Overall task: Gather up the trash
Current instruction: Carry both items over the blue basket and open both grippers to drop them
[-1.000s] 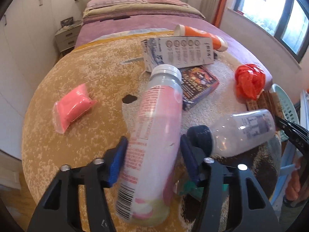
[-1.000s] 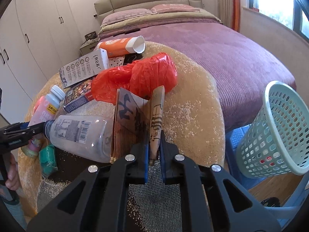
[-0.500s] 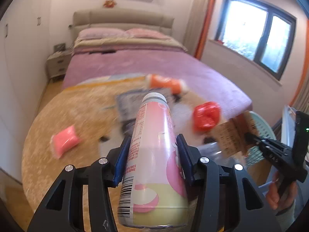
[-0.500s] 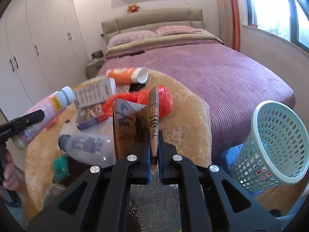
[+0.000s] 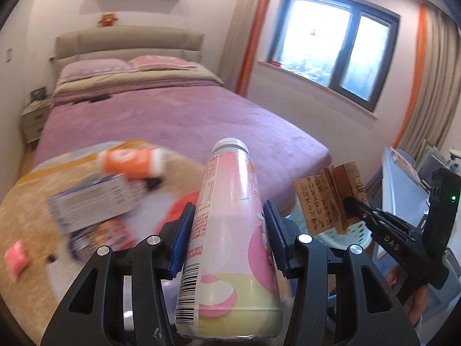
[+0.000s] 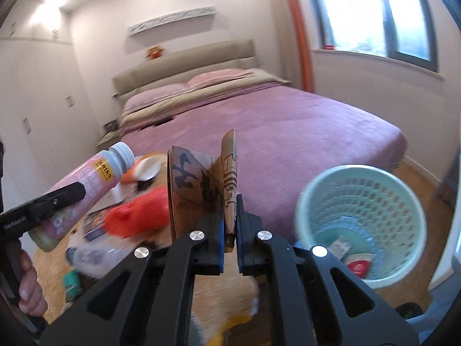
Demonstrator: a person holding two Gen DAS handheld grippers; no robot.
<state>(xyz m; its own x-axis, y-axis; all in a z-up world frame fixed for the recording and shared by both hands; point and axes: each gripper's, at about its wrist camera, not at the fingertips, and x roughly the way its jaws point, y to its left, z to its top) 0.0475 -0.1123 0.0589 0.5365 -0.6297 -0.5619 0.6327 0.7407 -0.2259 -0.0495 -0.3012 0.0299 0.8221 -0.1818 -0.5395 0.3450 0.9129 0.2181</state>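
Observation:
My left gripper [image 5: 227, 227] is shut on a pink and white drink bottle [image 5: 230, 230], held up in the air with its cap pointing away; the bottle also shows in the right wrist view [image 6: 86, 181]. My right gripper [image 6: 230, 225] is shut on a folded brown cardboard piece with black writing [image 6: 201, 187], also lifted; the cardboard shows in the left wrist view [image 5: 325, 199]. A pale green mesh basket [image 6: 314, 199] stands on the floor to the right, with some trash inside.
On the round tan table [image 5: 26, 207] lie an orange tube [image 5: 129, 161], a grey carton [image 5: 92, 199], a red bag [image 6: 138, 216], a clear bottle [image 6: 92, 256] and a pink packet [image 5: 15, 255]. A purple bed [image 6: 288, 132] stands behind.
Both grippers rose off the table and swung right with the bottle and the cardboard. The left gripper closed on the bottle at the start. The basket is now nearer the right gripper.

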